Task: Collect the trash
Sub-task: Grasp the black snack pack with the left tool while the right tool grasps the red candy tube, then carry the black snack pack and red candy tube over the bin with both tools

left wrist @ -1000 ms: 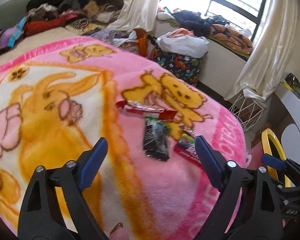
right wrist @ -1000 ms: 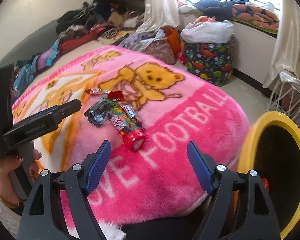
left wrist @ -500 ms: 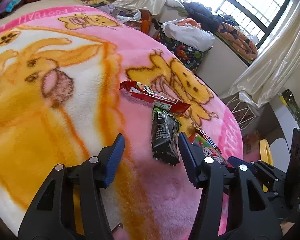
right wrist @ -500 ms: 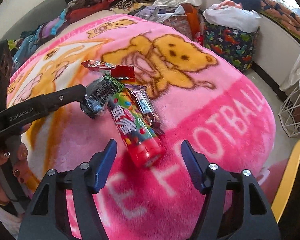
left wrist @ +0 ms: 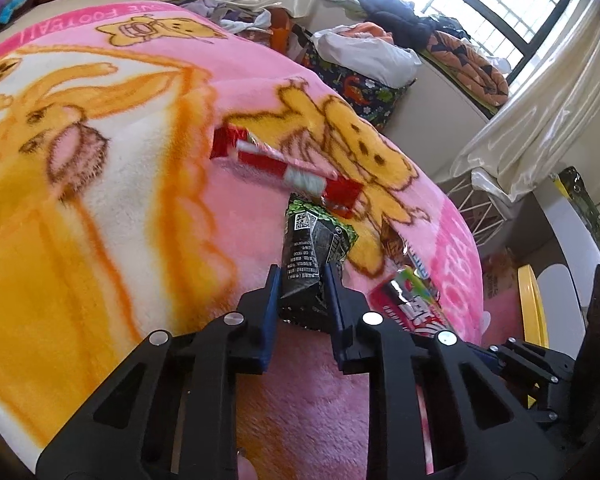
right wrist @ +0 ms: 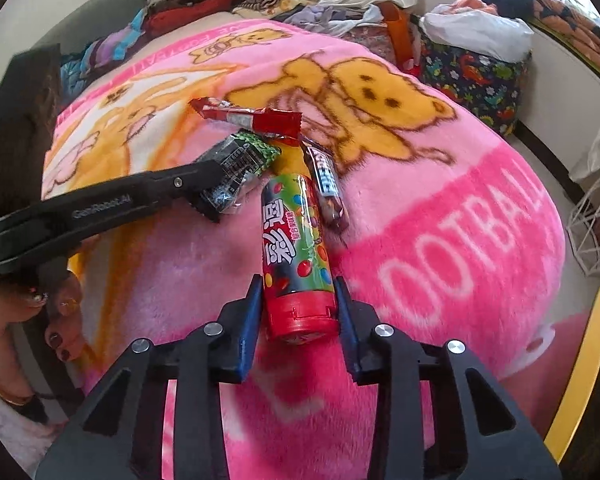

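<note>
Left wrist view: the left gripper [left wrist: 302,286] has both fingers pressed against the black snack wrapper [left wrist: 306,264], which lies on the pink blanket [left wrist: 100,200] below the red wrapper [left wrist: 284,166]. Right wrist view: the right gripper [right wrist: 299,304] brackets the red-capped end of the candy tube [right wrist: 296,256], fingers at its sides; full clamping cannot be confirmed.

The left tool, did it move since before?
Yes. The left tool went forward over the pink blanket toward the bear picture and closed on the black wrapper, which earlier lay ahead of its open fingers.
</note>
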Tool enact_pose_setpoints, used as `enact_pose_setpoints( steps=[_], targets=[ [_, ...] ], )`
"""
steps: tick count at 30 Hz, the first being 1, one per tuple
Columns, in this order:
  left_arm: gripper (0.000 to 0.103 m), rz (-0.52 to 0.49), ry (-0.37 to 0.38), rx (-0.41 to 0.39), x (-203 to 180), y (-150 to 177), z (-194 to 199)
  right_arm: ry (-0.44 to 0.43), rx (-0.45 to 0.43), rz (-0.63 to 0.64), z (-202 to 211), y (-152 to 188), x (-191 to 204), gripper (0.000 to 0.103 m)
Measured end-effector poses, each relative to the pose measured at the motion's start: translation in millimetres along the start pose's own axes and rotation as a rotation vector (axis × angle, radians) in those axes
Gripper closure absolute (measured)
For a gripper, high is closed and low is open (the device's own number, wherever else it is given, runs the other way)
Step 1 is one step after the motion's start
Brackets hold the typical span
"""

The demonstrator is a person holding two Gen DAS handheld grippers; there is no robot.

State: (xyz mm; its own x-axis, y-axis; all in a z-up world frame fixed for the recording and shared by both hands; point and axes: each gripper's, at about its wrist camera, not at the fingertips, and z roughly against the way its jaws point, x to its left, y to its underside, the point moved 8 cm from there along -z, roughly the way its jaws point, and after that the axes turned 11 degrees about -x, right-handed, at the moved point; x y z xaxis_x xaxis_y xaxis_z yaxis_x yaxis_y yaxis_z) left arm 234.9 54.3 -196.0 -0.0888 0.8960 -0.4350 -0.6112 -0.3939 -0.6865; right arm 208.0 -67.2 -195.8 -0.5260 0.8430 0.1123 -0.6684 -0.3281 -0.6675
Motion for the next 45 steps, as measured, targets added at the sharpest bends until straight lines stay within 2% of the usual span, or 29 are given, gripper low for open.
enact_pose_setpoints(
  steps=[9, 20, 45],
  targets=[
    [0.09, -0.016, 0.019, -0.012, -10, 10, 18, -0.024, -0.057, -0.1, 32, 16, -6, 0.071],
    [0.09, -0.068, 0.027, -0.055, -29, 4, 43, -0.036, -0.119, -0.235, 57, 19, -23, 0.072],
    [0.09, -0.191, 0.111, -0.094, -100, -3, 66, 0.014, -0.291, -0.302, 120, -6, -63, 0.072]
  ],
)
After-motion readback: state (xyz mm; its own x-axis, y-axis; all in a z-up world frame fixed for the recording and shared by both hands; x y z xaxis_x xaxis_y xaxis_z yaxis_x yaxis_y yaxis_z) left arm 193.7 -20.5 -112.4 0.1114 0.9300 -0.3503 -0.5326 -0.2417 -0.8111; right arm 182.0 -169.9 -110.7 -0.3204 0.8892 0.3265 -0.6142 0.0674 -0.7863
